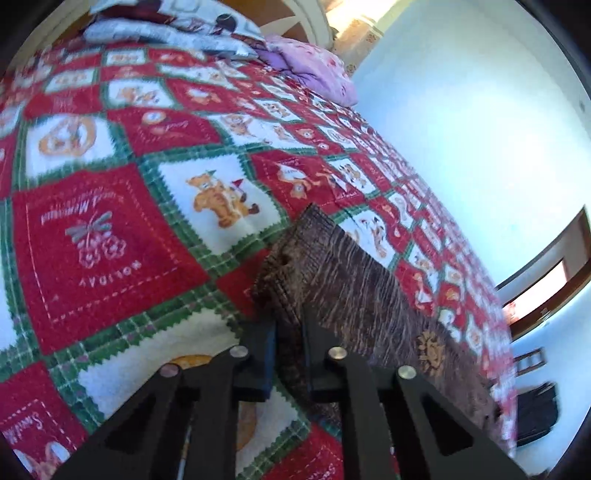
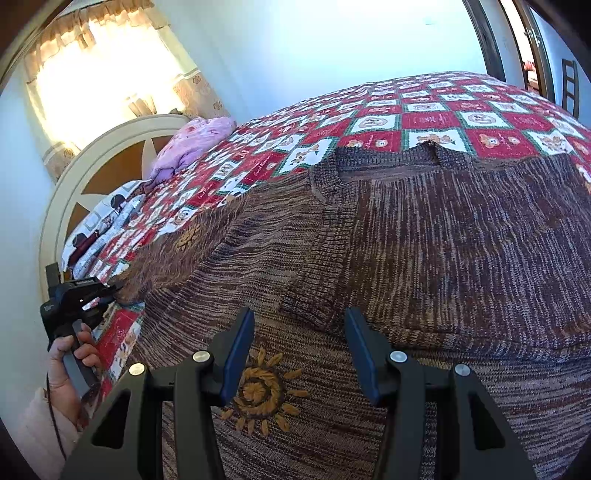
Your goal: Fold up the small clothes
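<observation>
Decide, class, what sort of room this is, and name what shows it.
Most likely a bedroom: a bed with a rounded headboard, covered by a red patchwork blanket, with pillows at its head and a curtained window behind.

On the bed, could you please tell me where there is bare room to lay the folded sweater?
The quilt lies bare between the brown sweater and the pillows at the headboard, and beyond the sweater's collar. It is crowded at the near edge, where the sweater spreads under both tools.
</observation>
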`<control>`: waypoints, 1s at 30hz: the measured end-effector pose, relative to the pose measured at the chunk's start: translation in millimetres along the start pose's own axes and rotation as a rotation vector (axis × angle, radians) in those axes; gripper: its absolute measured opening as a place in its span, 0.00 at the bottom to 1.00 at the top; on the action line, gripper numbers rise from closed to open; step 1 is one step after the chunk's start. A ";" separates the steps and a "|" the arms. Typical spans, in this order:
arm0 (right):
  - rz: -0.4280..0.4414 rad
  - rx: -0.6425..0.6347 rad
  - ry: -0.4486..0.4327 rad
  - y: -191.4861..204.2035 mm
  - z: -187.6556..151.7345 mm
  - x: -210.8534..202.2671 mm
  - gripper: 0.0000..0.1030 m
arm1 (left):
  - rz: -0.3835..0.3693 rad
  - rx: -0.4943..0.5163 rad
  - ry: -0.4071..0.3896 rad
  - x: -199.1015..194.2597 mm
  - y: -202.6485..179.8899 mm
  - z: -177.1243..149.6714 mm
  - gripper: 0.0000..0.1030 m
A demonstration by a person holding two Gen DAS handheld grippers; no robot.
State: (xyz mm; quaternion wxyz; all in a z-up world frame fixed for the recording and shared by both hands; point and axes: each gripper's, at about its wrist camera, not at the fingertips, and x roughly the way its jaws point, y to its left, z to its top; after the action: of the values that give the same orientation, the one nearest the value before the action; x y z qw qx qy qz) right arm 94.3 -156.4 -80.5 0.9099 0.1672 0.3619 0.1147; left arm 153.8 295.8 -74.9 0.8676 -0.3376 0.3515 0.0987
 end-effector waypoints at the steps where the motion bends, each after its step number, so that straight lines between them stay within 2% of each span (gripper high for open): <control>1: 0.009 0.010 -0.003 -1.5 -0.1 -0.4 0.51 | 0.014 0.031 -0.003 -0.5 -8.0 1.1 0.11; 4: 0.037 0.038 -0.012 -6.6 -0.7 -1.8 0.51 | -0.015 0.078 -0.013 -5.0 -27.5 5.5 0.10; 7: 0.041 0.041 -0.016 -4.7 -1.5 -2.8 0.51 | -0.062 0.163 -0.056 -21.1 -64.5 6.2 0.10; 10: 0.044 0.048 -0.025 -5.7 -1.6 -4.5 0.51 | -0.158 0.288 -0.094 -42.2 -116.4 -2.1 0.10; 15: 0.054 0.080 -0.044 -11.3 -2.6 -8.4 0.51 | -0.323 0.506 -0.103 -69.8 -197.5 -50.9 0.10; 18: 0.059 0.092 -0.050 -13.8 -2.4 -9.4 0.51 | -0.399 0.632 -0.056 -72.5 -227.4 -96.3 0.10; 22: 0.077 0.125 -0.061 -19.7 -3.4 -12.0 0.51 | -0.386 0.711 0.064 -49.3 -232.6 -149.5 0.10; 26: 0.078 0.129 -0.062 -20.5 -3.4 -12.2 0.51 | -0.335 0.723 0.145 -31.9 -219.4 -168.5 0.11; 28: 0.080 0.131 -0.061 -20.9 -3.3 -12.2 0.51 | -0.314 0.740 0.157 -35.1 -211.5 -170.8 0.15; 29: 0.083 0.133 -0.060 -21.4 -3.2 -12.2 0.51 | -0.315 0.747 0.163 -42.3 -211.1 -175.3 0.26; 30: 0.084 0.135 -0.060 -21.5 -3.6 -12.3 0.51 | -0.317 0.752 0.171 -47.7 -206.7 -176.3 0.49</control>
State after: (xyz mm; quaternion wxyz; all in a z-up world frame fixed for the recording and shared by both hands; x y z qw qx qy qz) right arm 85.0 -179.4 -83.6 0.9014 0.2466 0.3340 0.1232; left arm 107.5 27.9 -28.4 0.9026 -0.0540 0.3775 -0.1996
